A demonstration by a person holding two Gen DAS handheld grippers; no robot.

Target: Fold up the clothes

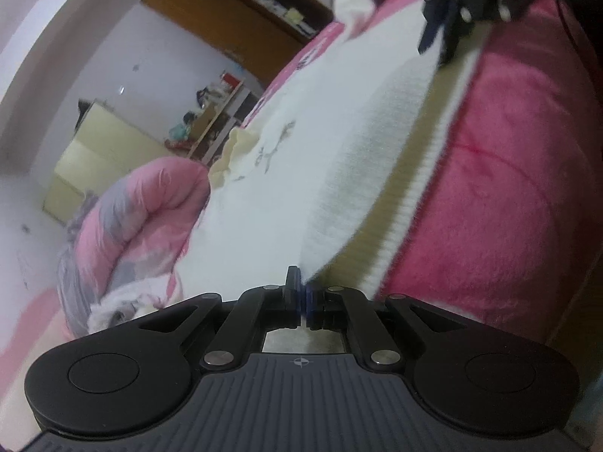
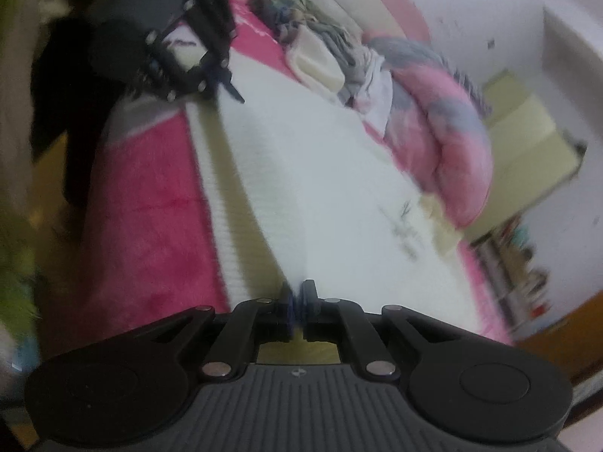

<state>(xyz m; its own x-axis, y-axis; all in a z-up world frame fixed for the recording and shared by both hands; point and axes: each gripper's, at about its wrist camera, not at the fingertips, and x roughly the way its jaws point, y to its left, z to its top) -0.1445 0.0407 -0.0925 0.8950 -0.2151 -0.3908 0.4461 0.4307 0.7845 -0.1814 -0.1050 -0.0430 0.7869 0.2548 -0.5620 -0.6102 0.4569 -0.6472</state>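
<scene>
A white knit sweater [image 1: 339, 143] with a ribbed hem lies spread over a pink fleece blanket [image 1: 501, 188] on a bed. My left gripper [image 1: 303, 293] is shut on one corner of the hem, lifting it so the pale yellow inside shows. The right gripper [image 1: 441, 43] appears at the far end of the same hem in the left wrist view. In the right wrist view my right gripper [image 2: 297, 297] is shut on the other hem corner of the sweater [image 2: 320, 173], and the left gripper [image 2: 226, 83] shows at the far end. Both views are blurred.
A rolled pink and grey duvet [image 1: 139, 218] lies beside the sweater, with a pile of clothes [image 2: 324, 45] and a cream pillow [image 2: 320, 64] further along the bed. A shelf [image 1: 215, 120] and a yellow cabinet [image 1: 94, 158] stand by the wall.
</scene>
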